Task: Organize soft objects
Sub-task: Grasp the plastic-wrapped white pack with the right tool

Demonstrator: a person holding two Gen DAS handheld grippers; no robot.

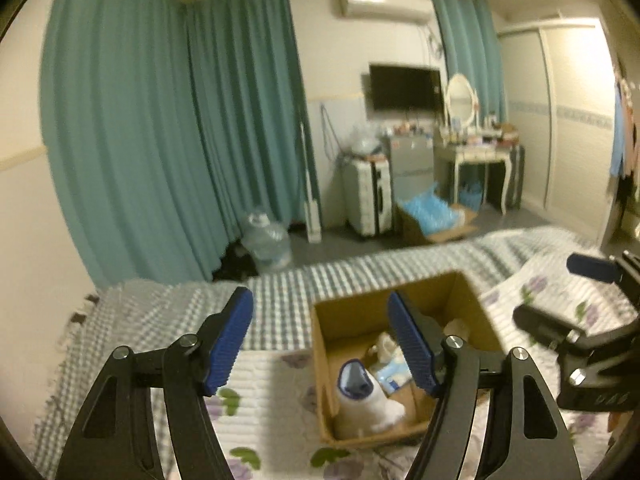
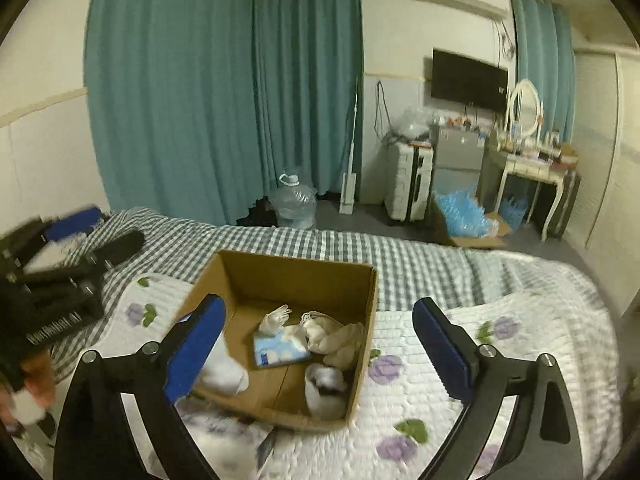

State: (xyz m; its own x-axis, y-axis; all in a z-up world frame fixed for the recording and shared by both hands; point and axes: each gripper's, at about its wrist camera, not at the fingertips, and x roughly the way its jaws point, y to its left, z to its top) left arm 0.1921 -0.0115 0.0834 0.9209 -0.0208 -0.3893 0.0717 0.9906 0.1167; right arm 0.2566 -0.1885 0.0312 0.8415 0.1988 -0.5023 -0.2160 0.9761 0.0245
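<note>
An open cardboard box (image 2: 352, 300) stands on the bed and holds several soft things: a white slipper with a blue lining (image 1: 360, 392), a blue-and-white cloth (image 2: 280, 350), a beige plush (image 2: 336, 338), a white glove (image 2: 276, 318) and a rolled white sock (image 2: 326, 390). The box also shows in the left wrist view (image 1: 324, 356). My left gripper (image 1: 320, 344) is open and empty above the box's left side. My right gripper (image 2: 320, 348) is open and empty over the box. Each gripper shows at the edge of the other's view.
The bed has a floral white quilt (image 2: 460, 420) over a grey checked sheet (image 2: 304, 244). Beyond the bed stand teal curtains (image 2: 224, 80), a water jug (image 2: 294, 202), a suitcase (image 2: 408, 180), a box of blue material (image 2: 464, 212) and a dressing table (image 2: 532, 172).
</note>
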